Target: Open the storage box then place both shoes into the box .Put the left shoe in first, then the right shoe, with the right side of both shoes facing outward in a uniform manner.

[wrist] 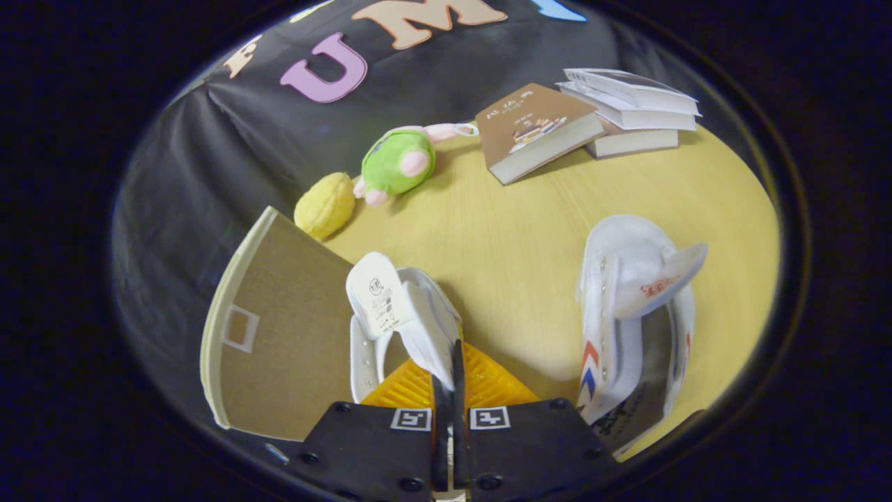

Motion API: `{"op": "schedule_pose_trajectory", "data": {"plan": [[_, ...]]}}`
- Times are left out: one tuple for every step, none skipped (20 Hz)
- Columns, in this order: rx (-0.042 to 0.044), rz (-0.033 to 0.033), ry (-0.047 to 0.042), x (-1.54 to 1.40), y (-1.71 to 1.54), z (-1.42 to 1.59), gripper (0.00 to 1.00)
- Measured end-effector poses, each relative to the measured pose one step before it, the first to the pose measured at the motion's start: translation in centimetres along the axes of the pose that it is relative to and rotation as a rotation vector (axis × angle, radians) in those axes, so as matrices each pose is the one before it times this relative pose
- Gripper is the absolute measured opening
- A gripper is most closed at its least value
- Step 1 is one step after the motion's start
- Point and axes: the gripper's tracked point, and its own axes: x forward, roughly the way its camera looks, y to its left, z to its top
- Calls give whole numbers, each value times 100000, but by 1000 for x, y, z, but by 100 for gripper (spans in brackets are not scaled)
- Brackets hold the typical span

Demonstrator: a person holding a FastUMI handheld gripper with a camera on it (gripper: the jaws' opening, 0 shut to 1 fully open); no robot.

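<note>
My gripper point(451, 380) is shut on the side wall of a white shoe point(390, 307), pinched between the orange fingers point(411, 390). The shoe's tongue stands up just ahead of the fingers. Left of this shoe and touching it in the view is the storage box's beige flap point(279, 328), swung open and standing upright; the box's inside is hidden. A second white shoe point(631, 314) with red and blue chevrons lies on the yellow table point(516, 244) to the right of the fingers, its opening facing me.
Beyond the fingers lie a green and pink plush toy point(398, 162) and a yellow lemon-like toy point(325, 206) by the black cloth wall. A brown book point(536, 129) leans on a stack of white books point(631, 104) at the far right.
</note>
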Motion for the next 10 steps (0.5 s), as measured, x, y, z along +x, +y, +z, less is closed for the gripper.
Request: {"op": "schedule_pose_trajectory", "data": {"plan": [[2704, 2435, -473, -487, 638, 318, 6], [2933, 2235, -721, -569, 593, 355, 6], [3071, 2271, -661, -701, 703, 472, 6], [2219, 2163, -407, -710, 871, 330, 6], [1030, 1817, -531, -706, 780, 505, 6], [127, 1209, -1035, -892, 908, 432, 6], [-851, 774, -1412, -803, 904, 520, 6], [-948, 667, -1645, -717, 909, 629, 6], [-839, 1016, -1524, -686, 1100, 539, 6], [-681, 1502, -1474, -741, 1307, 592, 6]]}}
